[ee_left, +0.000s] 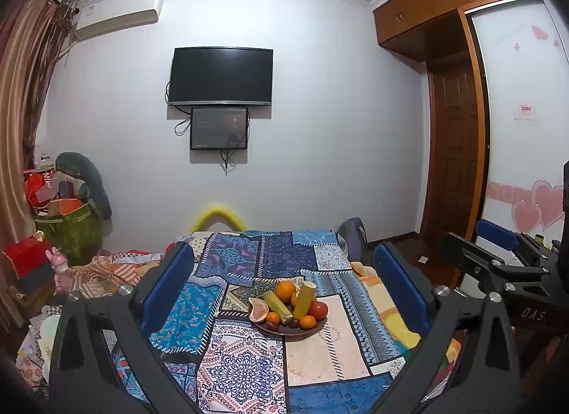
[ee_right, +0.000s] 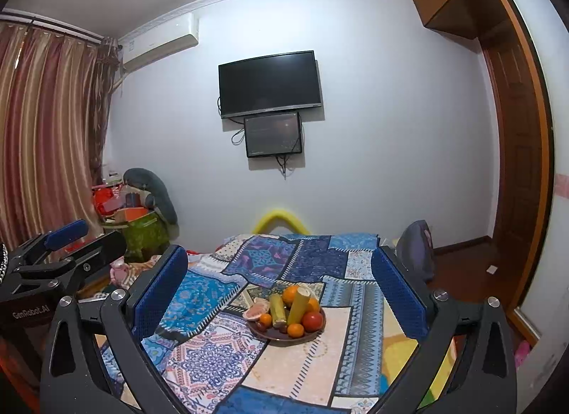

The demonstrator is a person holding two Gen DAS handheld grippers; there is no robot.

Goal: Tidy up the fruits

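Observation:
A dark round plate sits on a patchwork cloth and holds several fruits: a large orange, small oranges, a red tomato, a grapefruit wedge and two yellow-green cane pieces. The plate also shows in the right wrist view. My left gripper is open and empty, well short of the plate. My right gripper is open and empty, also short of it. The right gripper shows at the right edge of the left wrist view.
The patchwork cloth covers a table or bed. Clutter, a green box and a pink toy lie at left. A chair back stands at the far right, a yellow arch behind. A TV hangs on the wall.

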